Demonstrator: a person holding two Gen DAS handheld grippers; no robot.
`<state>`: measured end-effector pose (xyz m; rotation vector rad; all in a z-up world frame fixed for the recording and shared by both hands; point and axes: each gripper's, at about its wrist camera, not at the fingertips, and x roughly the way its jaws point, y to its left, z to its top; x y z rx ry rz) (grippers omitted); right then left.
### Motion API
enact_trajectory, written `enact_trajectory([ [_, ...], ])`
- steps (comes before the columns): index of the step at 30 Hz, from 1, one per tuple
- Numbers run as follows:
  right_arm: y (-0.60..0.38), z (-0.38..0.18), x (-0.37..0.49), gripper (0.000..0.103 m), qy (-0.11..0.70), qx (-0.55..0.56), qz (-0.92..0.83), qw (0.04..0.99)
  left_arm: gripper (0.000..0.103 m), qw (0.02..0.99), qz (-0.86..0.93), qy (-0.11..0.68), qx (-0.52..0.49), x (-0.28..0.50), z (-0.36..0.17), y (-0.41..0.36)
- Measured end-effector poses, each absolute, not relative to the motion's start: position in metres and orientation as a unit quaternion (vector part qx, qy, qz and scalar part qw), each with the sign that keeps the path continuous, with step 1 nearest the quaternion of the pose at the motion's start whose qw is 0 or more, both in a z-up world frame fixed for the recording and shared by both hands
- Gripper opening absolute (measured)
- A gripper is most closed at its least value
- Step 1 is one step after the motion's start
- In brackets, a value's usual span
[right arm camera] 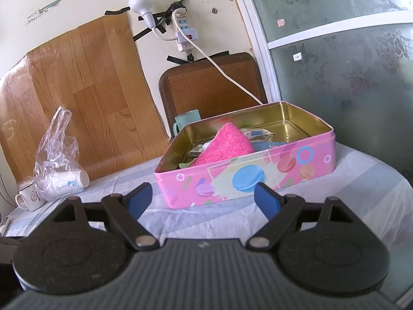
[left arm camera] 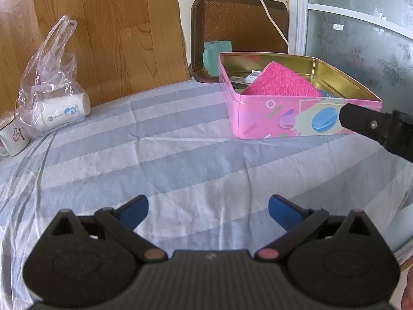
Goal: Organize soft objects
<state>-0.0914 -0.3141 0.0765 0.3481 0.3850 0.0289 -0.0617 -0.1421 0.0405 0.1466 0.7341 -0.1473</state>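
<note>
A pink tin box (left arm camera: 260, 118) (right arm camera: 296, 166) with macaron pictures stands on the striped cloth, lid off, gold inside. A bright pink fuzzy cloth (left arm camera: 281, 82) (right arm camera: 224, 146) leans in it over small packets and something blue. My left gripper (left arm camera: 207, 208) is open and holds nothing, low over the cloth, well short of the box. My right gripper (right arm camera: 204, 197) is open too, empty, just in front of the box's near wall. A black finger of the right gripper (left arm camera: 361, 124) shows in the left wrist view beside the box's right corner.
A clear plastic bag with white paper cups (left arm camera: 55, 100) (right arm camera: 59, 170) lies at the left. A white mug (left arm camera: 14, 135) (right arm camera: 28, 196) stands beside it. Behind the box are a teal mug (left arm camera: 215, 56) (right arm camera: 187, 121), a brown woven mat (right arm camera: 211, 85) and a white cable (right arm camera: 222, 73).
</note>
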Motion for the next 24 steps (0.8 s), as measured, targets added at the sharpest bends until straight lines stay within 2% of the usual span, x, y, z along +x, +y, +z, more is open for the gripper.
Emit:
enact_trajectory([
  [24, -0.3092, 0.0769, -0.0928, 0.088, 0.190, 0.171, 0.010, 0.967, 0.103, 0.930, -0.068, 0.353, 0.077, -0.0605, 0.0432, -0.1405],
])
